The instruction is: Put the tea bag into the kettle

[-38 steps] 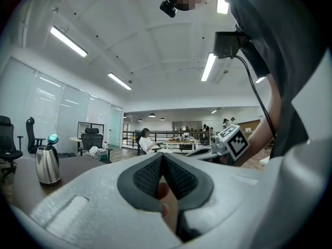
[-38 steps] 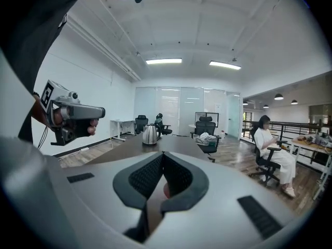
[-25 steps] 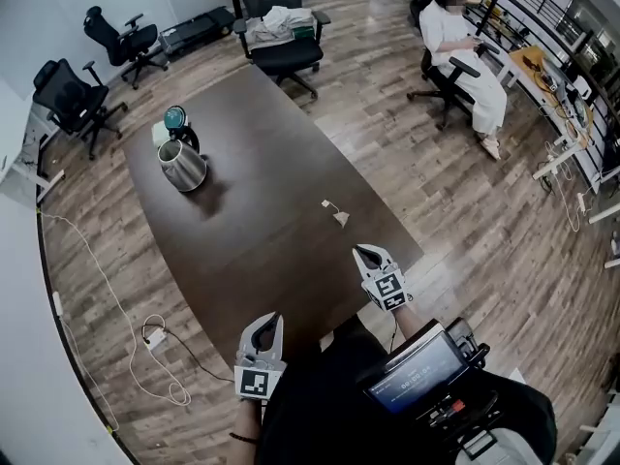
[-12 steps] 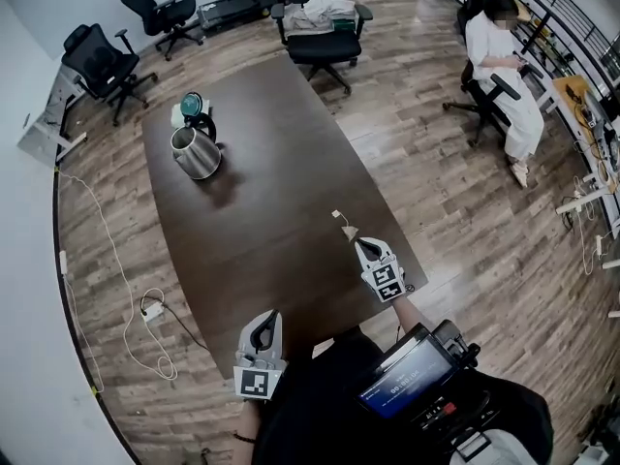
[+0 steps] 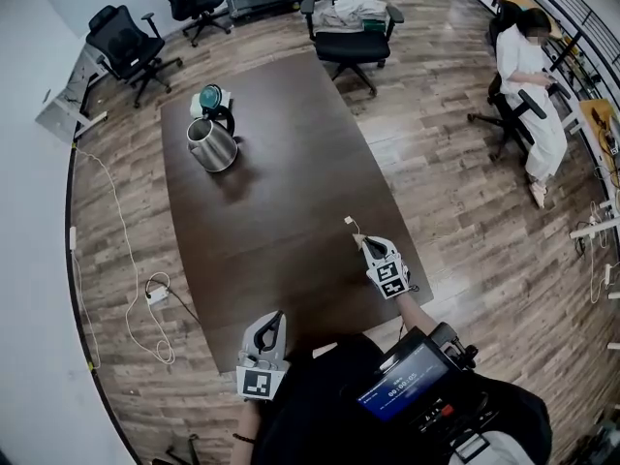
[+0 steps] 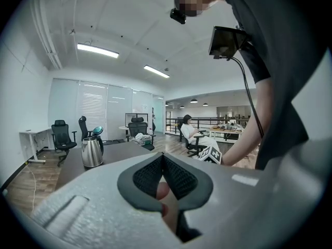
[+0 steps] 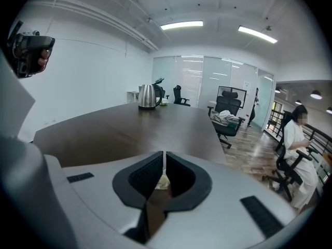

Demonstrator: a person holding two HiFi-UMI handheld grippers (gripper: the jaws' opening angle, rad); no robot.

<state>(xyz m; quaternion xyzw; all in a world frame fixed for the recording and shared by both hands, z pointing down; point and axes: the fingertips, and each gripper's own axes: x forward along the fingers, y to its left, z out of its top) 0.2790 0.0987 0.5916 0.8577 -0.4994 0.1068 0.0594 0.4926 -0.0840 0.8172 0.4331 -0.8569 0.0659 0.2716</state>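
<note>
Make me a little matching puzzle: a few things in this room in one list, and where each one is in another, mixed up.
Things:
1. kettle
2. tea bag
3. pile of clothes
4. left gripper

Places:
A. on a black office chair beyond the table
B. at the table's near edge, close to the person holding it
C. at the table's far end
D. on the table, just ahead of the right gripper

Pairs: 1-C, 2-D, 3-A, 4-B

Bright ceil. strips (image 7: pixel 181 25), fisheye edges, sharp
</note>
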